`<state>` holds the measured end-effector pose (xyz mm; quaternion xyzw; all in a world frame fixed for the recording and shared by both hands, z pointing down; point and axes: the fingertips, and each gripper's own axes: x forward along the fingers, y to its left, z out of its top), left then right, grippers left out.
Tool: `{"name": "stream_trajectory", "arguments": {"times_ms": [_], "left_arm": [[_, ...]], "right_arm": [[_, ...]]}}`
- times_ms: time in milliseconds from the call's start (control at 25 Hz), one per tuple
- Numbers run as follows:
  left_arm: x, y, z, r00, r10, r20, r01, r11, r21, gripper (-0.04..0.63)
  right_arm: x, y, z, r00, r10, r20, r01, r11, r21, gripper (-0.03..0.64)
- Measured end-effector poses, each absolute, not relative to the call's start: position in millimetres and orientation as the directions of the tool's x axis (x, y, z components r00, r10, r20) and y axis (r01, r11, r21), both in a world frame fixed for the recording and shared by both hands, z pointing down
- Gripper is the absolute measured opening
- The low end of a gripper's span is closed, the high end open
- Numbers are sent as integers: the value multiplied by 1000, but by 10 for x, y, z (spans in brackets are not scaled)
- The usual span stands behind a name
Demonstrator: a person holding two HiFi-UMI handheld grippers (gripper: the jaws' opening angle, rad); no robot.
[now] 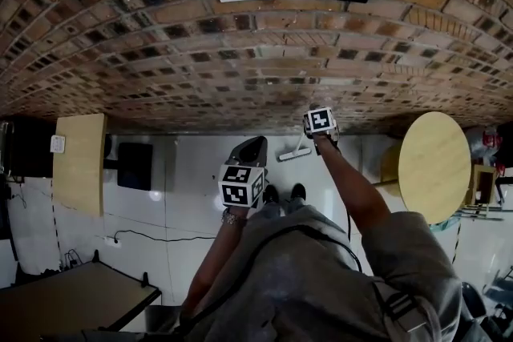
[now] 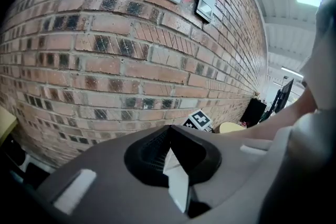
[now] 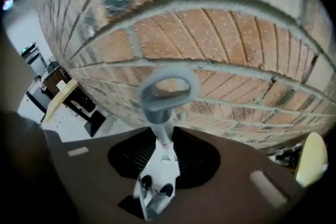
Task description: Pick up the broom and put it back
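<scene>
The broom's pale grey head lies on the white floor at the foot of the brick wall. Its thin handle rises to my right gripper, which points steeply down under its marker cube. In the right gripper view the grey handle, ending in a loop, stands up between the jaws of the right gripper, which are shut on it. My left gripper hangs to the broom's left, above the floor. The left gripper has its jaws drawn together with nothing between them, facing the wall.
The brick wall runs straight ahead. A round wooden table stands at the right, a pale wooden panel and a black box at the left, and a dark table at the near left. A cable crosses the floor.
</scene>
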<state>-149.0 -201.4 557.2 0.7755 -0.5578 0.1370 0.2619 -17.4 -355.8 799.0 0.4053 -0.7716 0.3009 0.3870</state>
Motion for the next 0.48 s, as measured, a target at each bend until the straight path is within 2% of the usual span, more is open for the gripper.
{"name": "stream_trajectory", "arguments": {"times_ms": [200,480], "left_arm": [[-1353,-2218,5614,368,-777,511,-929,-285,236,2],[-1097,-2605,5375,349,-827,440,-937,-312,158,0]], "right_arm": [[-147,-2913,7420,-433,-442,786,-808,576,-121,100],[-42,-2799,6151,-503,-595,626,-821,556,-132,100]]}}
